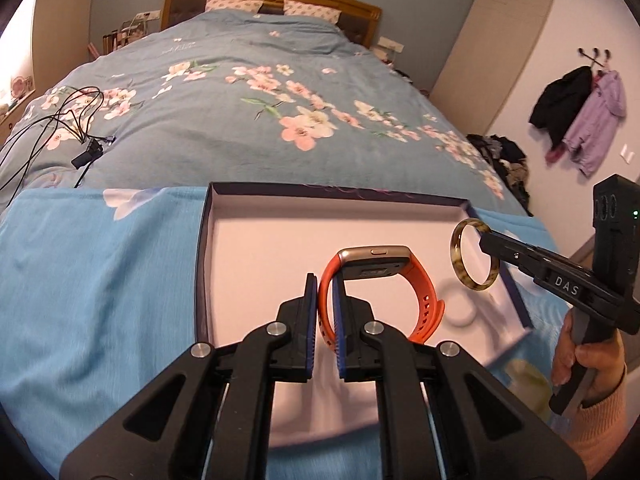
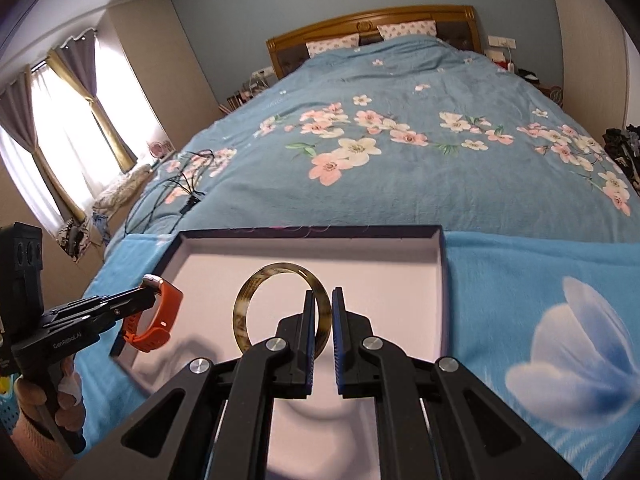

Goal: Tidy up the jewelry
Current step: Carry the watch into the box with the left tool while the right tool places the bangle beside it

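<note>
Now both hands are loaded above the open box [image 1: 208,264] on the bed. The left claw [image 1: 325,320] pinches the orange strap of a watch [image 1: 376,266], which hangs over the box's pale floor, near its middle. The right claw [image 2: 322,312] pinches a mottled bangle [image 2: 256,300] by its rim, holding it upright over the box.

My read: this is the setting-down step. Best to lower each piece until it nearly meets the floor before spreading the claw, and keep them apart, watch left, bangle right, so neither knocks the other. That bangle looks hard and round; dropped on edge, it could roll against the wall.

Lettering? "DAS" shows on the right claw in the left view; "GenRobot.AI" runs along the left claw in the right view.
</note>
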